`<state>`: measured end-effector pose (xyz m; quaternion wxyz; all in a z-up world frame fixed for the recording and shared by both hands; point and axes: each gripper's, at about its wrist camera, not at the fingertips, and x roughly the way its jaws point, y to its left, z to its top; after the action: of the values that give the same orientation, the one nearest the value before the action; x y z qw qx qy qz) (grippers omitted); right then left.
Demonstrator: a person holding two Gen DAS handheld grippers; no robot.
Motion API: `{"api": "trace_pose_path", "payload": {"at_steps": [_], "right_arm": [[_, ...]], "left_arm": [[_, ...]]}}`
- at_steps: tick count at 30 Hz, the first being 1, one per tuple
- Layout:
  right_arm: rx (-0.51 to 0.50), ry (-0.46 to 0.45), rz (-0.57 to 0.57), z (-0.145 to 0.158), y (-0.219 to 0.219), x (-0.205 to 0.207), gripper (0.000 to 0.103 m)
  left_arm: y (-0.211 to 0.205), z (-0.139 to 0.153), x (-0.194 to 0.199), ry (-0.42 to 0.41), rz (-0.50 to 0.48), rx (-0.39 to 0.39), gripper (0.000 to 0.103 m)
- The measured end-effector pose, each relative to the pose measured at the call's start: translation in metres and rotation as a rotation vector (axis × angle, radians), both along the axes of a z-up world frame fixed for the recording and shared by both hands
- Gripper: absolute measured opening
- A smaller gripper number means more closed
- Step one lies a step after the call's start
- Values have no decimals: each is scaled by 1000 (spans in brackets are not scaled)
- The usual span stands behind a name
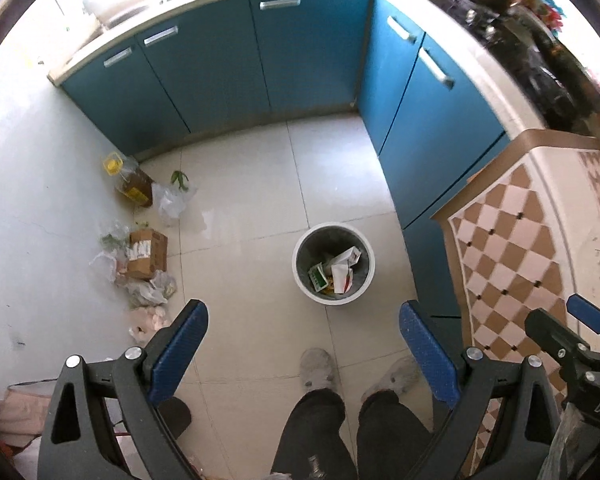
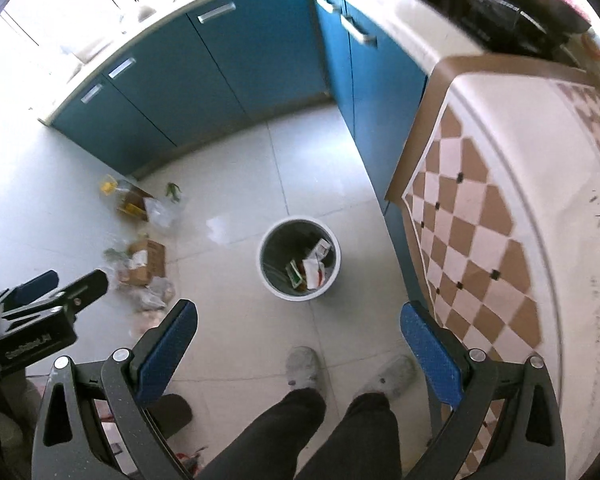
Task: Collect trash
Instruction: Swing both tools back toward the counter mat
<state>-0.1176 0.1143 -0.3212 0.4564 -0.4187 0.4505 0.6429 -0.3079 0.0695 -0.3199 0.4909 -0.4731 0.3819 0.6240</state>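
A round white trash bin (image 1: 333,263) stands on the tiled floor and holds paper packaging; it also shows in the right wrist view (image 2: 299,259). Trash lies along the left wall: a cardboard box (image 1: 147,253), crumpled plastic bags (image 1: 172,199) and an oil bottle with a yellow cap (image 1: 129,179). The box shows in the right wrist view too (image 2: 147,261). My left gripper (image 1: 303,350) is open and empty, high above the floor. My right gripper (image 2: 299,354) is open and empty, beside it at the same height.
Blue cabinets (image 1: 236,64) run along the back and right. A table with a checkered brown cloth (image 2: 500,240) stands at the right. The person's legs and grey slippers (image 1: 317,368) are below the grippers.
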Motion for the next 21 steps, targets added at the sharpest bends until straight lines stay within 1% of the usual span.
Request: {"api": "trace_pose_path", "payload": {"at_steps": [3, 6, 8, 9, 11, 13, 14, 15, 17, 19, 20, 21], "right_arm": [[15, 49, -10, 31, -8, 13, 103], [32, 112, -32, 56, -15, 32, 103], [46, 163, -63, 69, -17, 51, 103], [57, 186, -92, 78, -19, 68, 103], [79, 200, -143, 90, -21, 94, 103], [100, 209, -218, 99, -25, 130, 103], [115, 211, -281, 105, -29, 159, 103], [124, 208, -322, 107, -34, 179, 103], [145, 186, -441, 112, -50, 234, 103], [151, 163, -546, 114, -66, 281, 103], [152, 136, -635, 112, -81, 317, 103], [151, 121, -687, 107, -88, 341, 103]], "left_arm": [[-2, 28, 16, 49, -16, 26, 98], [2, 54, 38, 78, -49, 79, 98], [11, 70, 62, 88, -89, 120, 98], [16, 77, 73, 88, -107, 141, 98], [28, 92, 102, 78, -166, 185, 98], [41, 102, 141, 72, -241, 218, 98], [50, 106, 169, 61, -293, 223, 98], [55, 109, 191, 52, -332, 224, 98], [64, 114, 243, 55, -426, 236, 98], [72, 115, 304, 67, -536, 232, 98], [77, 111, 338, 61, -588, 218, 98], [82, 109, 362, 48, -618, 206, 98]]}}
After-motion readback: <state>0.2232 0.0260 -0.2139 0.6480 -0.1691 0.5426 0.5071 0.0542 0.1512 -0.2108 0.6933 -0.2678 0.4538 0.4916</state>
